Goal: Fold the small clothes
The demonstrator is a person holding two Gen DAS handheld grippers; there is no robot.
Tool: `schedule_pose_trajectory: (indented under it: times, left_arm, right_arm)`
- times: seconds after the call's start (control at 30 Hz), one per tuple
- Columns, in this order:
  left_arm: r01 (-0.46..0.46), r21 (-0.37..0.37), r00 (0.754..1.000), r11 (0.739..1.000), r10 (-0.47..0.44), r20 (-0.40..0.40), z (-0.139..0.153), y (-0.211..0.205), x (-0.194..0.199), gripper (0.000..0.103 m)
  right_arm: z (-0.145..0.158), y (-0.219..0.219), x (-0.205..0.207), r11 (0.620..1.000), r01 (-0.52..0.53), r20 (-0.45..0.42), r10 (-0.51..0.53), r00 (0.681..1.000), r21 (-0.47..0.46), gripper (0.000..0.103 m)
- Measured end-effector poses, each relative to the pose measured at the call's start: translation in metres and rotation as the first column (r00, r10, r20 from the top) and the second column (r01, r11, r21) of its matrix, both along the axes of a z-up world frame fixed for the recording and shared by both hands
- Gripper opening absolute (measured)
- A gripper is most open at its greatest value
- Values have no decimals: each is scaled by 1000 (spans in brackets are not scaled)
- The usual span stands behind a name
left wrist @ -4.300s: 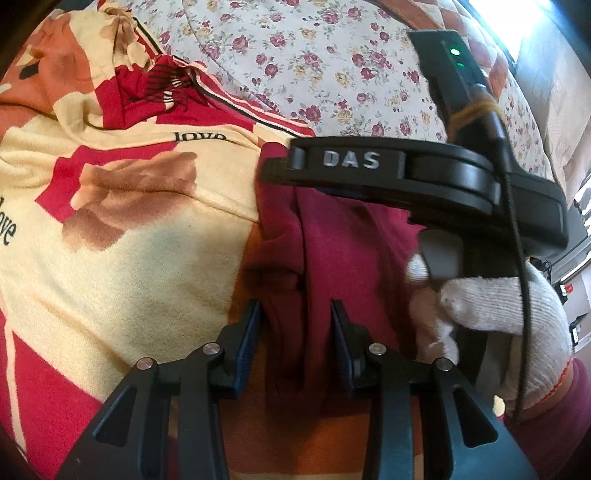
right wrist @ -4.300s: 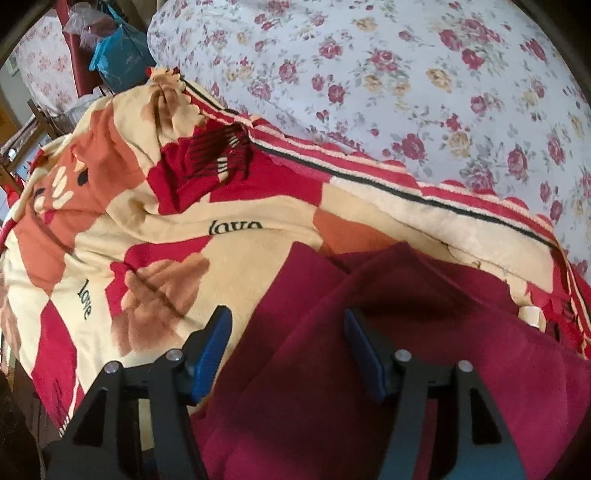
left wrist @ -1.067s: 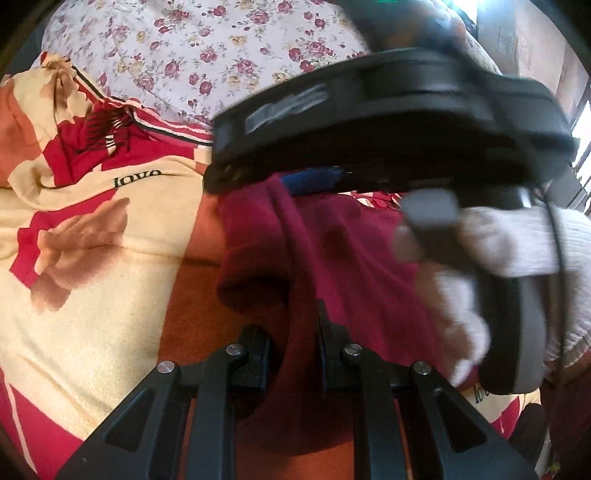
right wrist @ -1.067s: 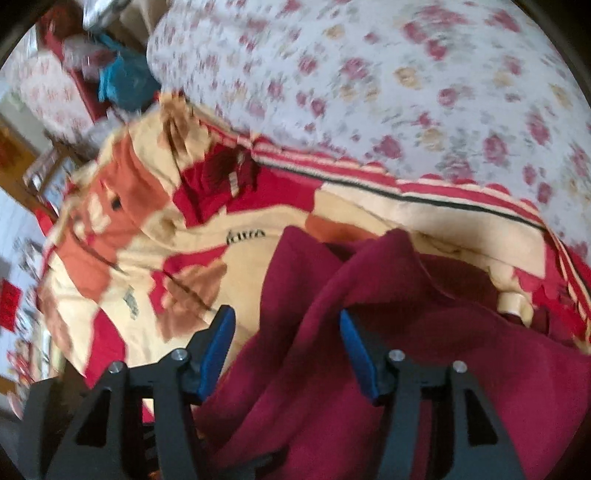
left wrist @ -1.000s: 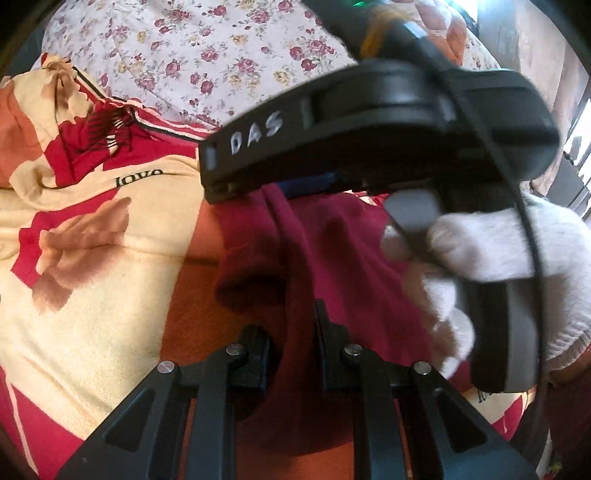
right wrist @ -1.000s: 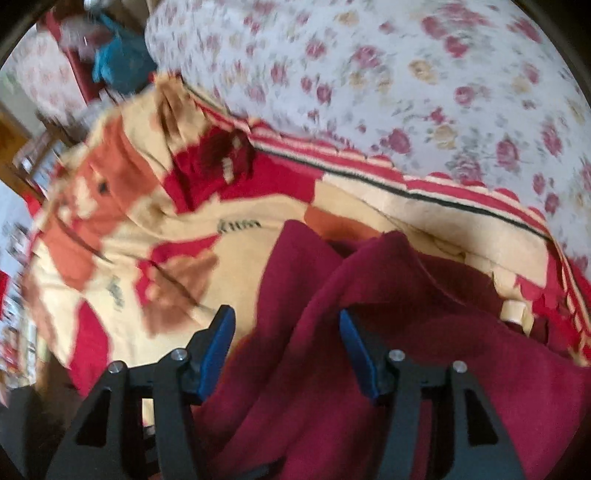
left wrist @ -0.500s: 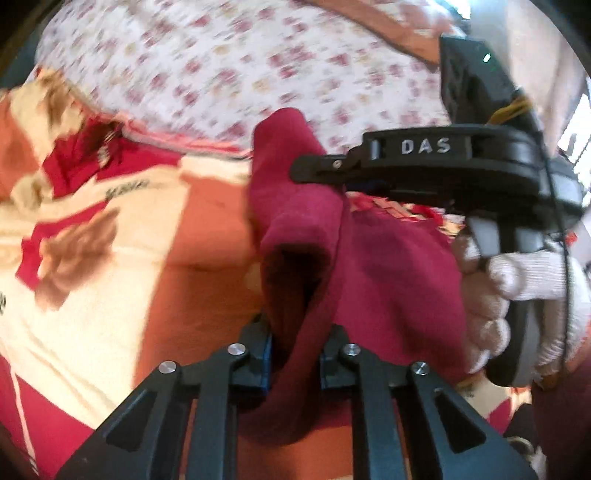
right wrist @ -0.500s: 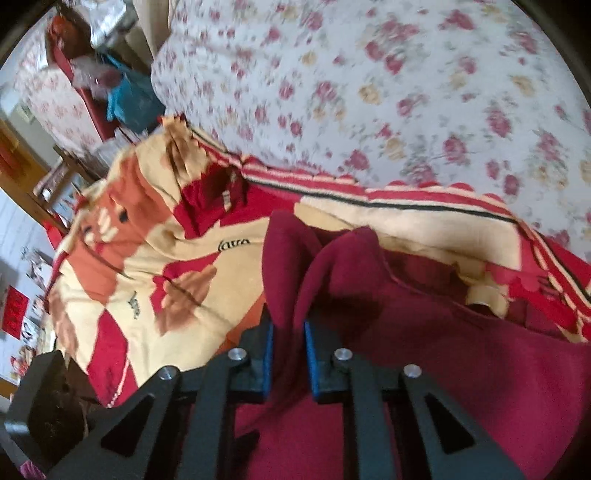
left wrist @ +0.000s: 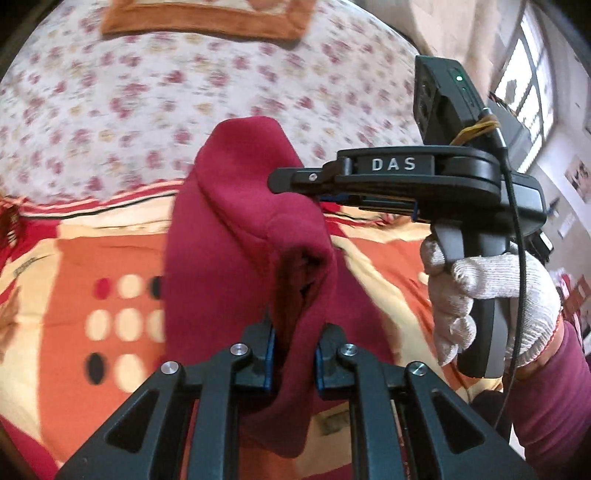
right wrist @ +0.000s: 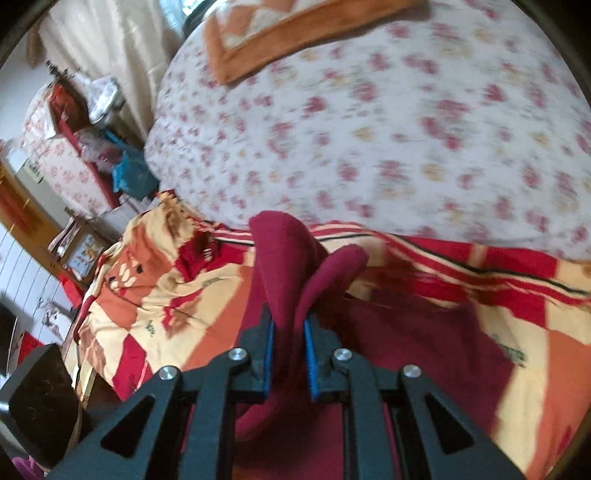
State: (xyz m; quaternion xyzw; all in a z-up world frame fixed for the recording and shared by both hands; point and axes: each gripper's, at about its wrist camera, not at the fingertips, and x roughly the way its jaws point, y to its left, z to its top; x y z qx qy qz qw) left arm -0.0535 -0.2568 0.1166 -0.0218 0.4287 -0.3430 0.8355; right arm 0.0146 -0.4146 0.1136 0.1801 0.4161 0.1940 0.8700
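A dark red garment is held up off the bed by both grippers. My left gripper is shut on a bunched fold of it. My right gripper is shut on another edge of the garment, which sticks up between its blue pads. In the left wrist view the right gripper reaches in from the right, gripped by a white-gloved hand, and pinches the cloth at its top. The rest of the garment hangs down onto the blanket.
A red, orange and cream patterned blanket covers the bed below the garment. Behind it lies a white floral quilt with an orange-bordered pillow. A window is at the right; furniture and bags stand at the left.
Both grippers have closed on the red garment and lifted it well up off the blanket. The views have tilted up toward the floral quilt.
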Motion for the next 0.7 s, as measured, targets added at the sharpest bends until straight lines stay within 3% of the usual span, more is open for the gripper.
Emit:
schedule_pose_trajectory:
  times: [0.23,0.4,0.5,0.6,0.7]
  left_arm:
    - [77,32,997,997,-75,-32,-22,-62,-6,0]
    - [97,90,994,991,-92,-63,-50,-94,-9,0]
    - [117,102,992,988,-110,-66,-48,-96,-12,3]
    - [180,65,982,981,-175,-75,-27,-82,-17,11]
    - [192,89,980,977,-196,38,1,-56,-32,15]
  right_arm:
    - [-27,-72,-25,995,101,-43,-101,994,12,14]
    - [-78,-100,-27,985,173,-135,-174,975,-19,14]
    - [-95,-110,-27,975,218,-157,-222,962,-39,23]
    - [-84,-118,-38,966,252,-132,-257,957,-51,30]
    - [-55,-116,-54,961,251,-61,-259,964,-114,30]
